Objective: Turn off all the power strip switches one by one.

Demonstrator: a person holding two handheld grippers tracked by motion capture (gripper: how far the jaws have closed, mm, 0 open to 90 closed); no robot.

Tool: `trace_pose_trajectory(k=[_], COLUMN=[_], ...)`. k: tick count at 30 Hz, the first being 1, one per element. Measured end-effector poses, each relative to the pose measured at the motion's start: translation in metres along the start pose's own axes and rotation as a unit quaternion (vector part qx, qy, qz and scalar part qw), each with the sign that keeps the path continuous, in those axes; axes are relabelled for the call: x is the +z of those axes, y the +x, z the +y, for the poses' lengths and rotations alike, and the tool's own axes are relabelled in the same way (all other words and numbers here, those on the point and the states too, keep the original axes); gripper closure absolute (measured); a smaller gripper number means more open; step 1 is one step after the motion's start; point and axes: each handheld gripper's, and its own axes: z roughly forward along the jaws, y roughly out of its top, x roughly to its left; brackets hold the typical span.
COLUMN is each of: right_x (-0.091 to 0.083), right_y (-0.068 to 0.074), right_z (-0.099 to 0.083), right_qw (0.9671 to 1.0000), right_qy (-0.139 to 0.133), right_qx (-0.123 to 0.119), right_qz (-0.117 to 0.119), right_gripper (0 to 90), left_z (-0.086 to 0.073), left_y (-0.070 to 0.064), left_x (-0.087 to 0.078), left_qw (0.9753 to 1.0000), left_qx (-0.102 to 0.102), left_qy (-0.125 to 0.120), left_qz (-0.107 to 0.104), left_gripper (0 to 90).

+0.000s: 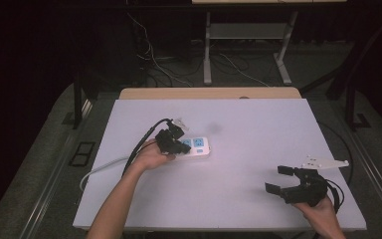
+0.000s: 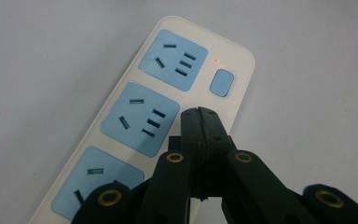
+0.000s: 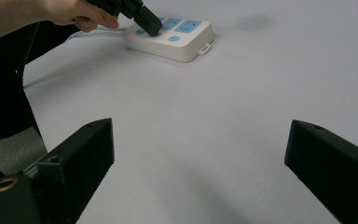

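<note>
pressing with my left gripper (image 2: pixel 199 114) closed and empty near the strip's (image 2: pixel 121 154) switch (image 2: pixel 222 82), right gripper (image 3: pixel 200 154) idling wide open, holding nothing

closed gripper (image 2: pixel 199 116) over power strip (image 2: pixel 121 140)

High view overhead, left gripper view close above power strip (image 2: pixel 168 107), right gripper view low, distant
</note>
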Motion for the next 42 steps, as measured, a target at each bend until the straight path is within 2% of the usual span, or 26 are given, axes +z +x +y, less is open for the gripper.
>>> trace_pose_trajectory(k=[4,5,6,9,23,42], right_x=[0.0,0.0,-0.001,-0.001,-0.001,-0.001], right_y=[0.0,0.0,0.0,0.0,-0.001,-0.001], right_z=[0.0,0.0,0.0,0.0,0.0,0.0], right_qw=[1.0,1.0,1.0,1.0,1.0,1.0], right_qy=[-0.001,-0.001,-0.001,-0.002,-0.003,-0.004], right_qx=[0.001,0.001,0.001,0.002,0.002,0.002], right_qz=[-0.001,-0.001,-0.001,-0.001,-0.001,-0.001], right_gripper=[7.9,7.9,8.0,7.9,8.0,8.0], left_z=[-0.001,0.0,0.0,0.0,0.014,0.041], left_y=[0.001,0.002,0.001,0.001,-0.001,-0.012], left_x=[-0.001,-0.004,-0.005,-0.007,-0.034,-0.031], left_qw=[1.0,0.9999,1.0,1.0,0.9997,0.999], left_qx=[-0.002,-0.004,0.0,0.004,0.012,0.041], left_qy=[0.0,-0.01,-0.002,0.003,-0.02,-0.017], left_qz=[-0.007,-0.012,-0.004,-0.003,0.005,0.003], left_gripper=[89.6,89.6,89.5,89.5,89.5,89.4])
